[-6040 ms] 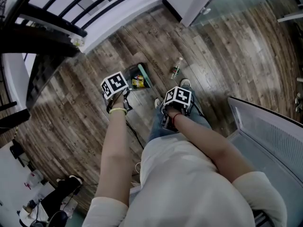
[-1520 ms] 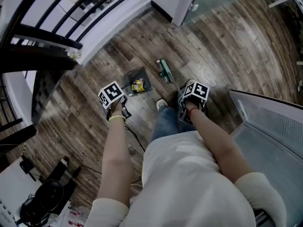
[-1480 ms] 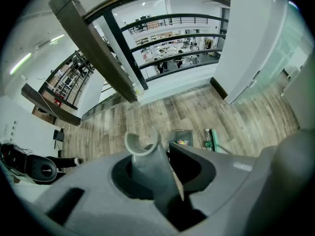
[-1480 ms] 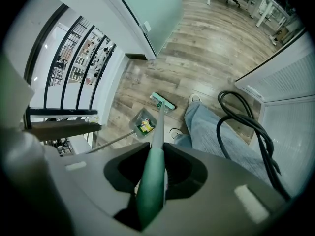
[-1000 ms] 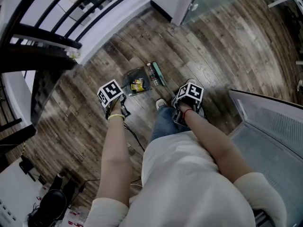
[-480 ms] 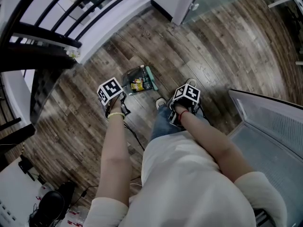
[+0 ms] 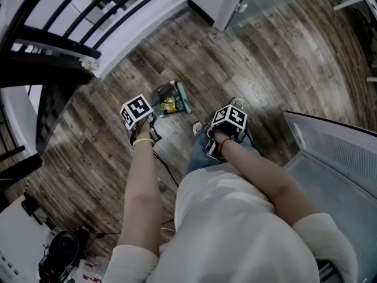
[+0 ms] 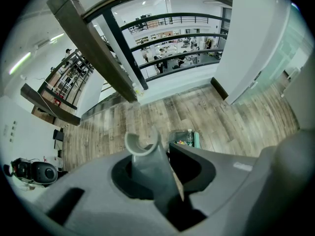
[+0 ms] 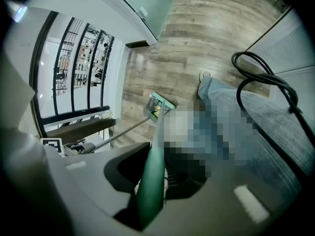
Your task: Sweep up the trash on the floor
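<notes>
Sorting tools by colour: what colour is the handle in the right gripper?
The handle is green, clearest in the right gripper view.

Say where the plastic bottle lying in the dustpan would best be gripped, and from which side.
Across the body of the bottle, from above, I'd judge: it lies flat in the dustpan with the green broom head close beside it, so only its upper side is free.
</notes>
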`<state>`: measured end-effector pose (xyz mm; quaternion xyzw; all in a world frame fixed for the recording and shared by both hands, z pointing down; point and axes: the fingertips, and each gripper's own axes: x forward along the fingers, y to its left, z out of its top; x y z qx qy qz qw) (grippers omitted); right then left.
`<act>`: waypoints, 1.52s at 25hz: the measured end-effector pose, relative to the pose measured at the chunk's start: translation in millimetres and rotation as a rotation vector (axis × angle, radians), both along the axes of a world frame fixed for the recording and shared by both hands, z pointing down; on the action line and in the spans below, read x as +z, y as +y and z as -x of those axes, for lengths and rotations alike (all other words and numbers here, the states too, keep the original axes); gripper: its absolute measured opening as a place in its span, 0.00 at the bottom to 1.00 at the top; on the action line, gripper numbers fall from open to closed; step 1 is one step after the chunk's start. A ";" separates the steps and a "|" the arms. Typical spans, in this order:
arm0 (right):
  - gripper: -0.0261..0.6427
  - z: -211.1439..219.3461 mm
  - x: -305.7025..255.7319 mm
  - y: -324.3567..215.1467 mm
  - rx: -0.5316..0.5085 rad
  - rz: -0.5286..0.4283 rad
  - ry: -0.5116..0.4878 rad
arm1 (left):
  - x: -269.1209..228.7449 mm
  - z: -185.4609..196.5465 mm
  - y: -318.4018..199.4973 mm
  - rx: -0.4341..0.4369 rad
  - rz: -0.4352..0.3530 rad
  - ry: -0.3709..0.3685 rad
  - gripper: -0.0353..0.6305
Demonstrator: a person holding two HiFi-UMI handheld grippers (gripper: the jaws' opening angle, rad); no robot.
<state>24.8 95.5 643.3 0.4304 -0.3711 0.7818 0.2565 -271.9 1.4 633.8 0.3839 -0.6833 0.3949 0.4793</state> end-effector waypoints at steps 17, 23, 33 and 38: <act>0.18 28.6 -25.7 14.8 0.030 0.044 -0.089 | -1.9 -3.3 4.7 0.003 -0.001 -0.006 0.21; 0.18 32.4 -23.1 16.9 -0.002 0.042 -0.086 | -2.8 -1.5 7.3 0.004 -0.004 -0.001 0.21; 0.18 16.2 -18.9 18.8 -0.141 -0.020 -0.032 | -2.3 -1.5 7.3 0.004 -0.006 0.000 0.21; 0.18 5.7 -18.0 14.6 -0.178 -0.046 0.000 | -2.7 -0.5 8.4 0.006 -0.007 0.001 0.21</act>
